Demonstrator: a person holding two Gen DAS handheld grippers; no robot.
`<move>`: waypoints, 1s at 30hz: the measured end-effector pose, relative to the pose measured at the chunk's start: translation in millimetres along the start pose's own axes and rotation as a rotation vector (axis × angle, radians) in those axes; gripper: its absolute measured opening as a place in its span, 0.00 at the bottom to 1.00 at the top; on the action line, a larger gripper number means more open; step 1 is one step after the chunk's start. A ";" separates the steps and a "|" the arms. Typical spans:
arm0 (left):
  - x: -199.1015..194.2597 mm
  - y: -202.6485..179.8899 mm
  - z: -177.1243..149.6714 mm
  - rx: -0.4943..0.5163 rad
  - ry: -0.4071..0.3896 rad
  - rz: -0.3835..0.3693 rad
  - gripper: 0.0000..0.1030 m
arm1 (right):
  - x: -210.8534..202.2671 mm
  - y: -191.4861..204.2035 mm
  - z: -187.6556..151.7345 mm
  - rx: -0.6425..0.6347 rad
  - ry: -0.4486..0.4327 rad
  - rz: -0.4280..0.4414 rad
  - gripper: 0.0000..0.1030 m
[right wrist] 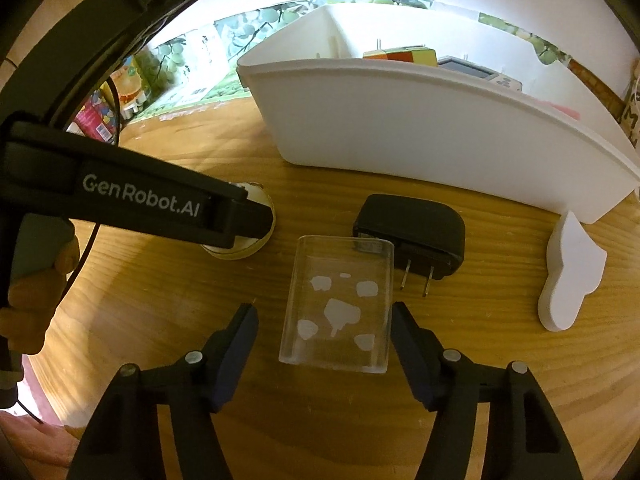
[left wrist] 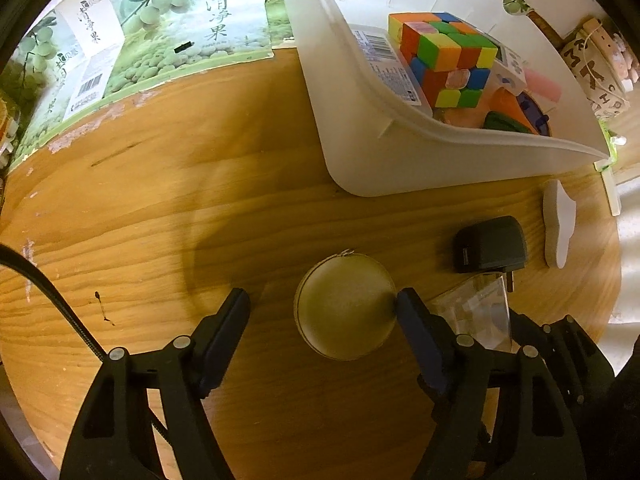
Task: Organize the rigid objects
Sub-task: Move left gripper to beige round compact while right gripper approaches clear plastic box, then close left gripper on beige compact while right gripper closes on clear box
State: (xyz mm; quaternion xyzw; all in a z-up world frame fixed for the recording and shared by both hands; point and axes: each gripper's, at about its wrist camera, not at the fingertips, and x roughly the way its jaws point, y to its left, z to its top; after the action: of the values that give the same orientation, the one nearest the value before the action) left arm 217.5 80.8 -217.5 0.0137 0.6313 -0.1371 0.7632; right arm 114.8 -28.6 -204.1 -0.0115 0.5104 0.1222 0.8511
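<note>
Two grippers stood apart: your left gripper straddled the round cream case, your right gripper the clear acrylic block; neither was lifted. Beyond lay a black plug adapter and white foam piece. Only the left view showed the colourful puzzle cube already inside the white plastic bin.

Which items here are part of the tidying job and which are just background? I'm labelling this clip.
Part of the job:
- round tape measure, between the left gripper fingers
- clear acrylic block, between the right gripper fingers
- black plug adapter
- white foam piece
- white bin holding a puzzle cube

Just lying about:
- green fruit carton
- wooden table
</note>
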 end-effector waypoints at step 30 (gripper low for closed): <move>-7.1 -14.2 -19.8 0.049 -0.029 -0.070 0.49 | -14.6 25.0 -15.0 -0.045 -0.012 -0.026 0.48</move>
State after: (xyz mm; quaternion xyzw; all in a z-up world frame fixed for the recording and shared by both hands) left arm 194.1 72.3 -212.5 0.0083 0.6166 -0.1793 0.7666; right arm 89.8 -9.3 -195.9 -0.0365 0.5020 0.1226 0.8553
